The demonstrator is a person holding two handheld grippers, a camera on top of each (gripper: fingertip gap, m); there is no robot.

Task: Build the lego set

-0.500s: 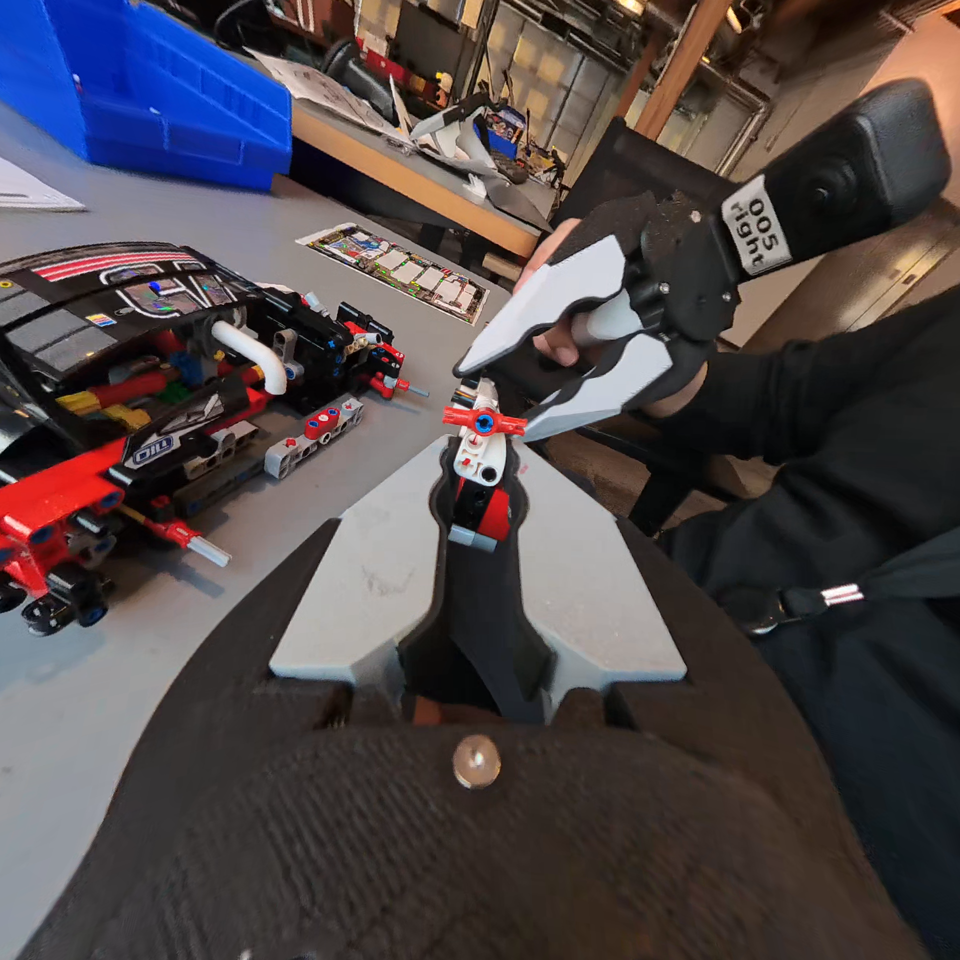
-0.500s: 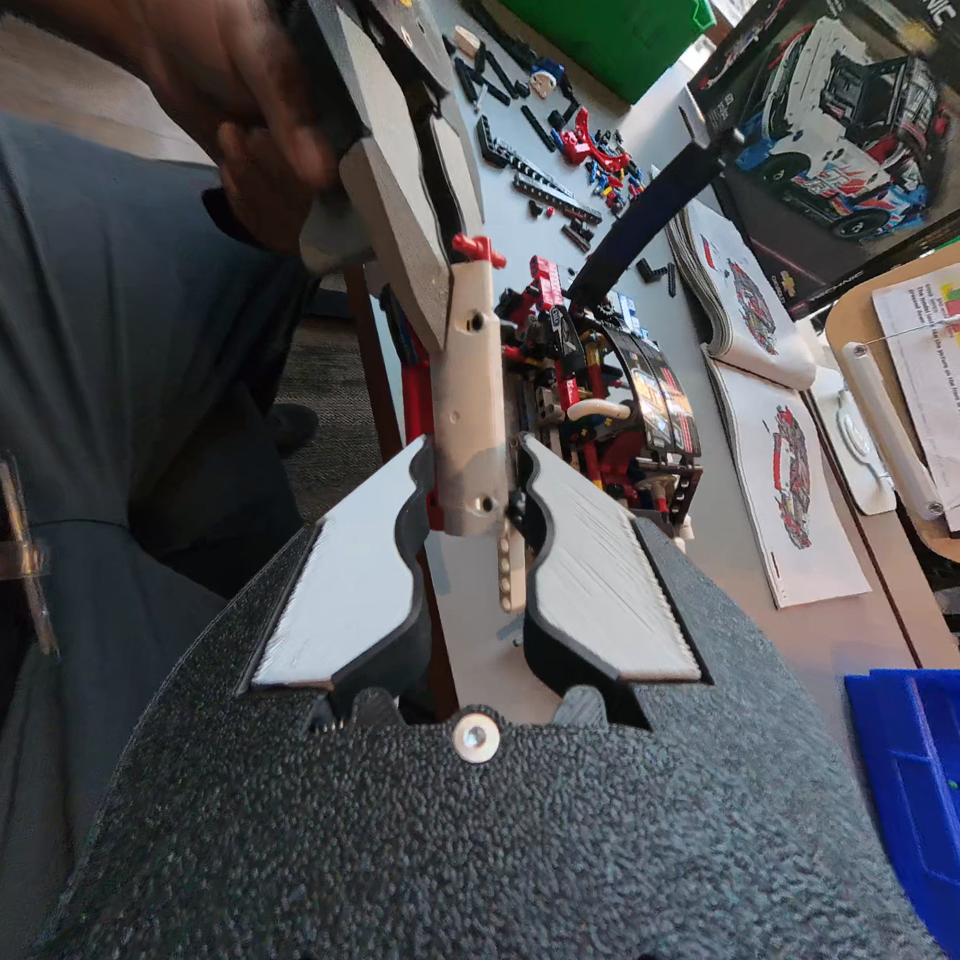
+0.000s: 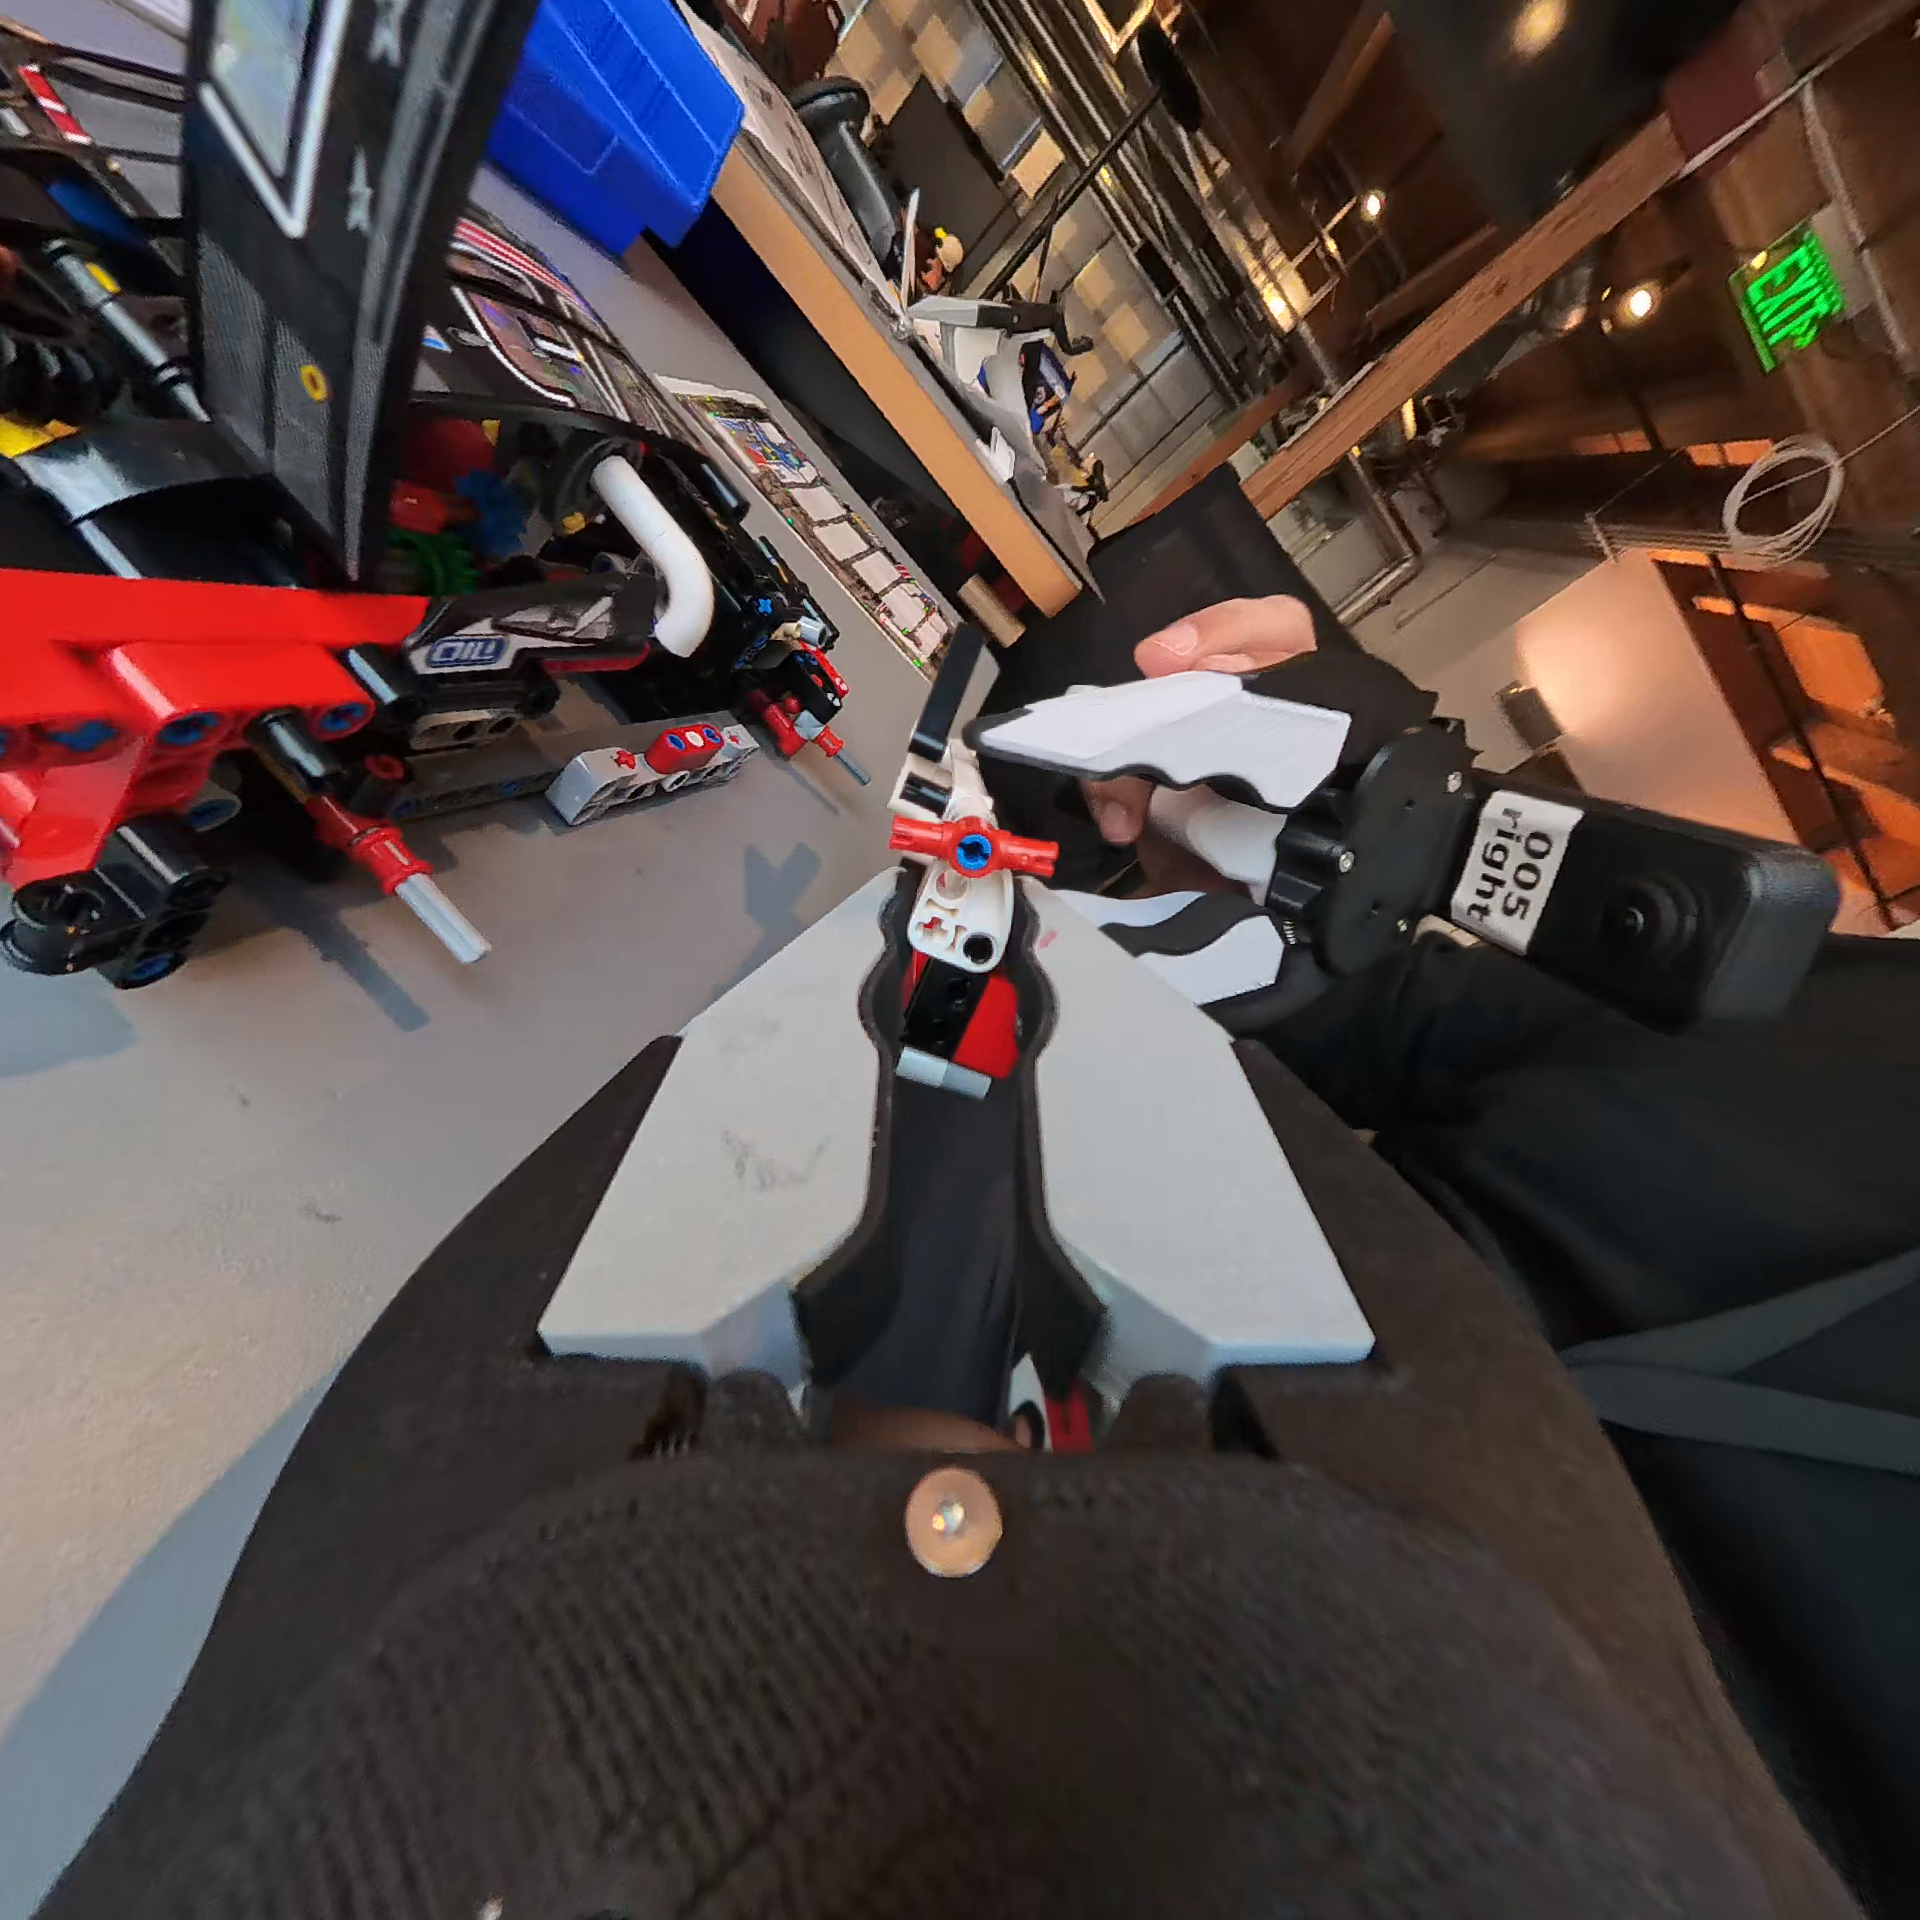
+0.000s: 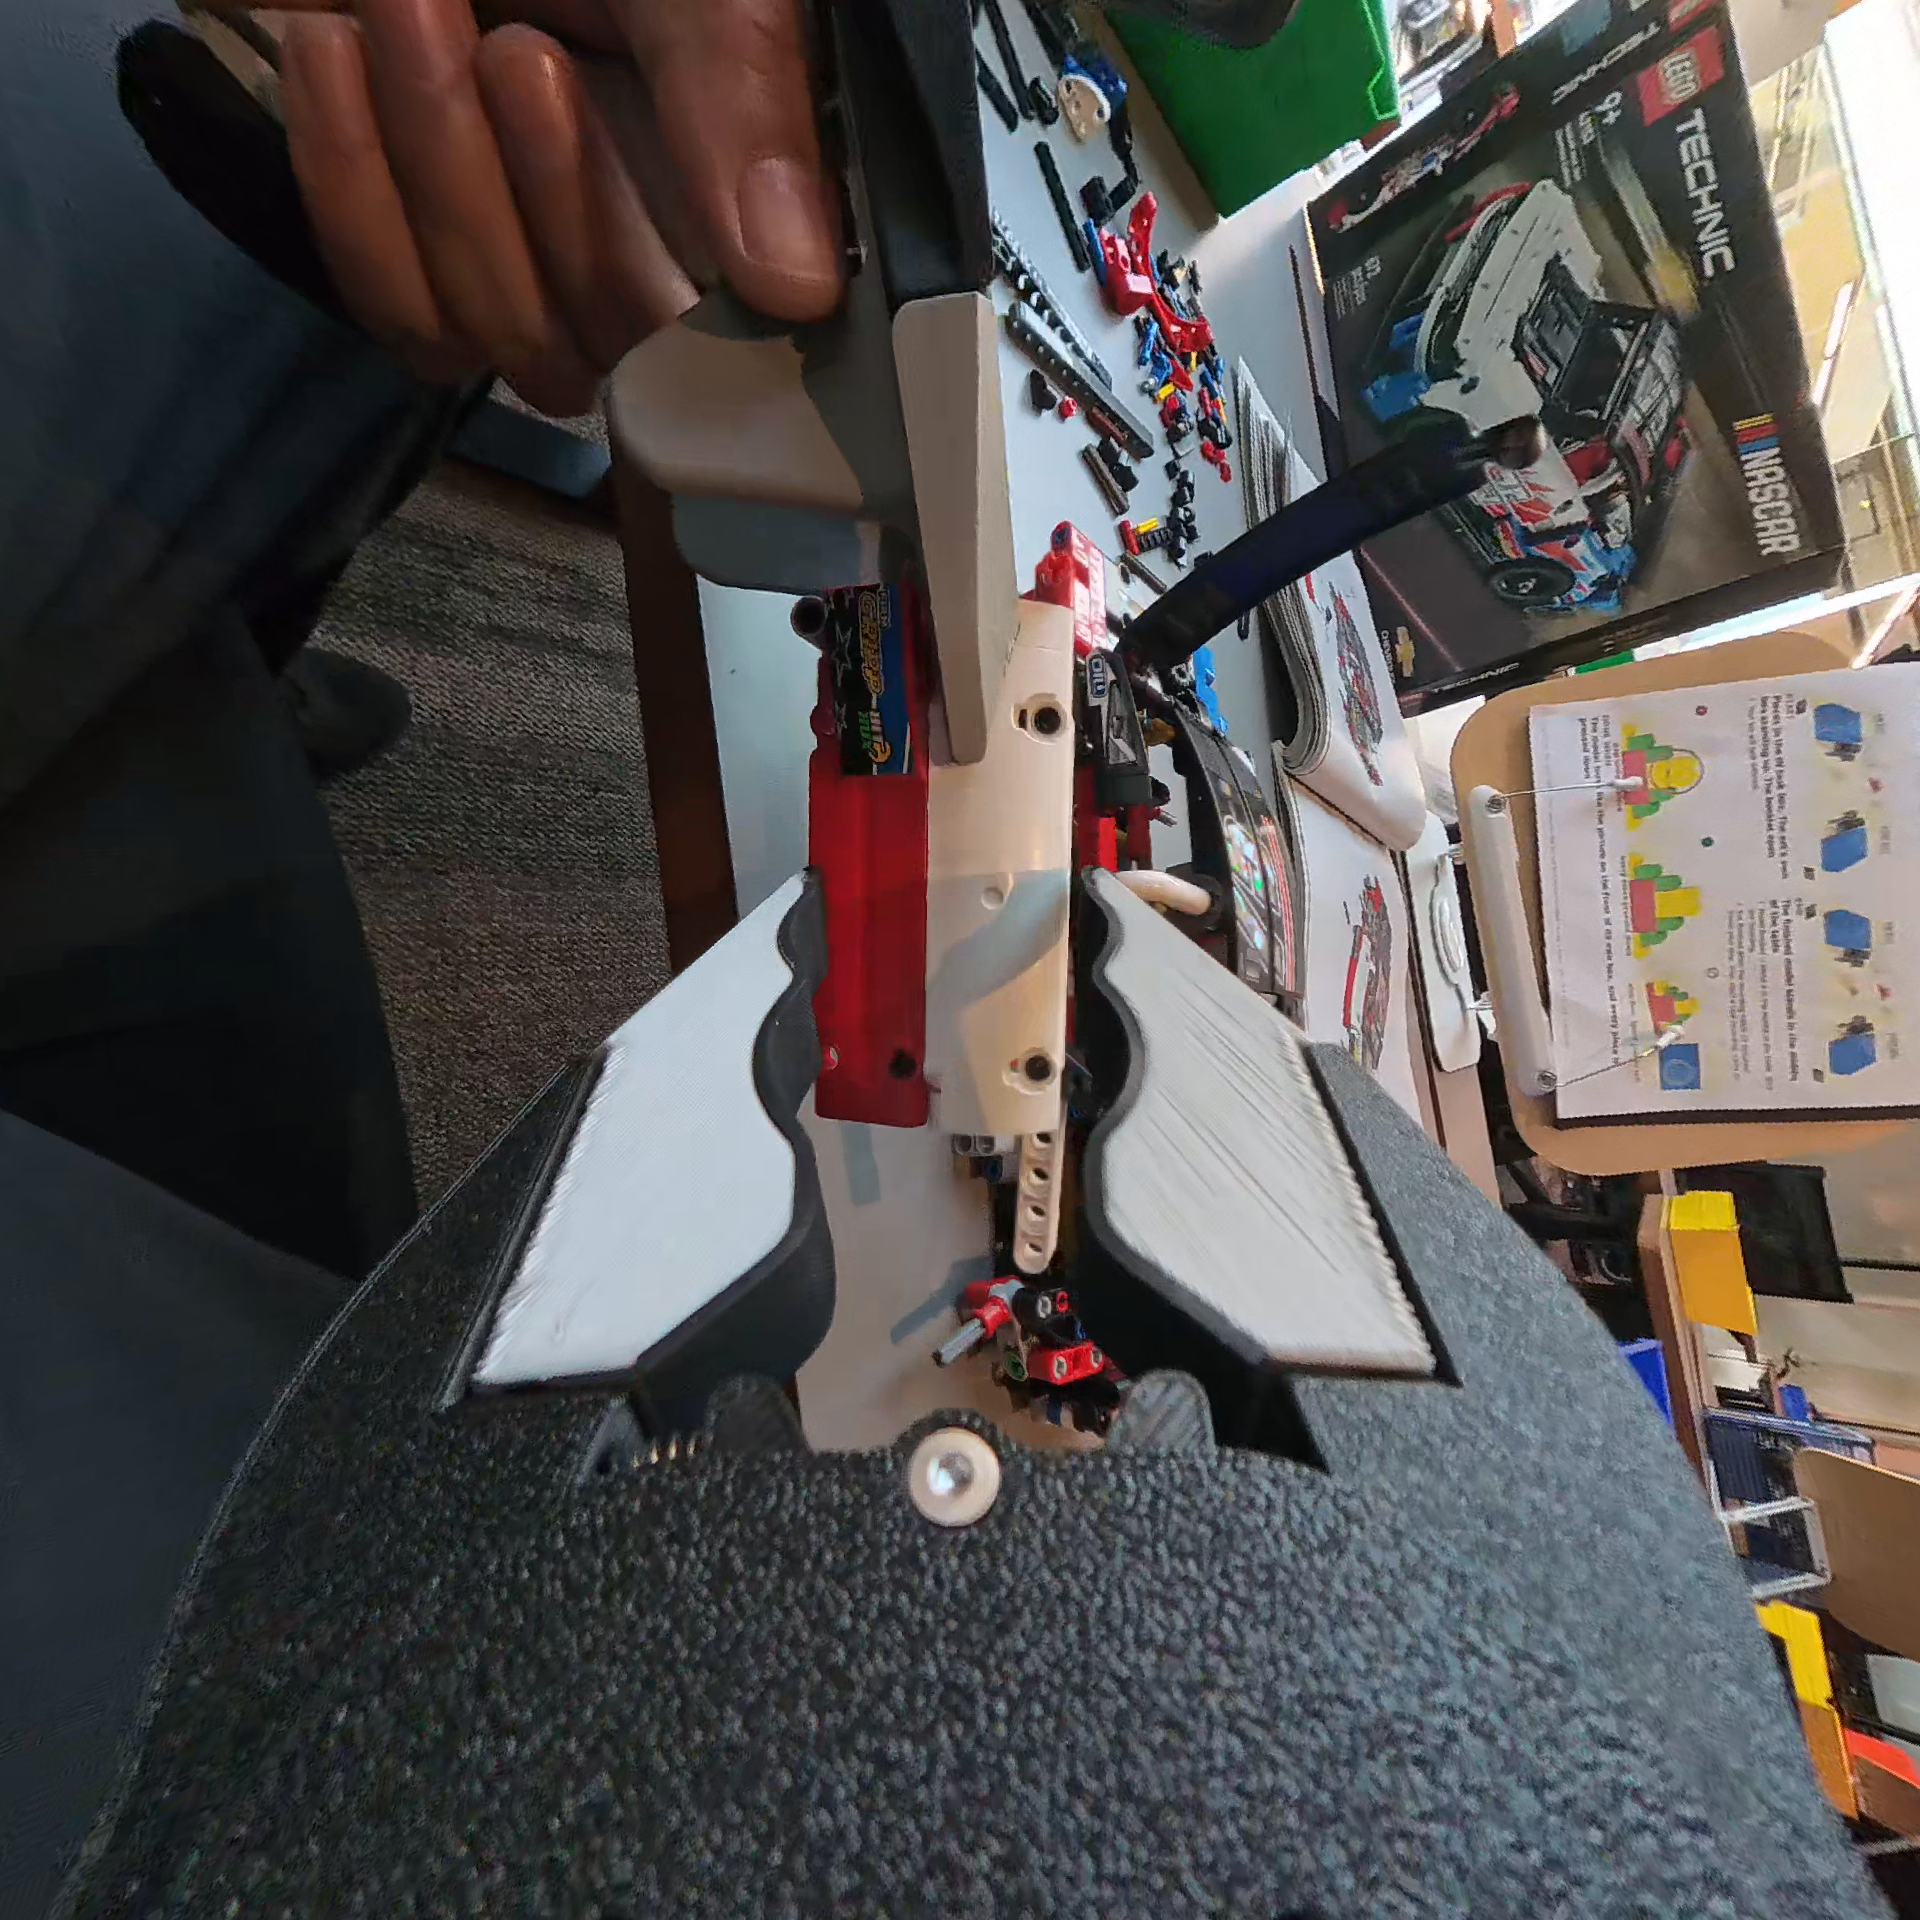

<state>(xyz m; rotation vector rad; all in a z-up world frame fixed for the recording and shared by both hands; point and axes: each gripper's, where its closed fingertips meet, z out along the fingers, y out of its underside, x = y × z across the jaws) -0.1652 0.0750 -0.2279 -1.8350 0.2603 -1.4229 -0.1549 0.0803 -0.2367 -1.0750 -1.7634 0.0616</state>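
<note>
1. Standing clamped in the left gripper, the red-and-white panel assembly hangs off the table edge, long axis along the fingers.
2. Its free end lies between the right gripper fingers, which gape wide and touch nothing.
3. Beyond sits the car model, nearer the left.

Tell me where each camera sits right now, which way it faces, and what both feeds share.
Left wrist view: on the left gripper, looking along the fingers clamping the red-and-white panel piece; beyond, the car model and the right gripper with a hand.
Right wrist view: on the right gripper, jaws apart around that piece, facing the left gripper, its hand and loose parts.
Shared: the piece, the car model, the grey table.
</note>
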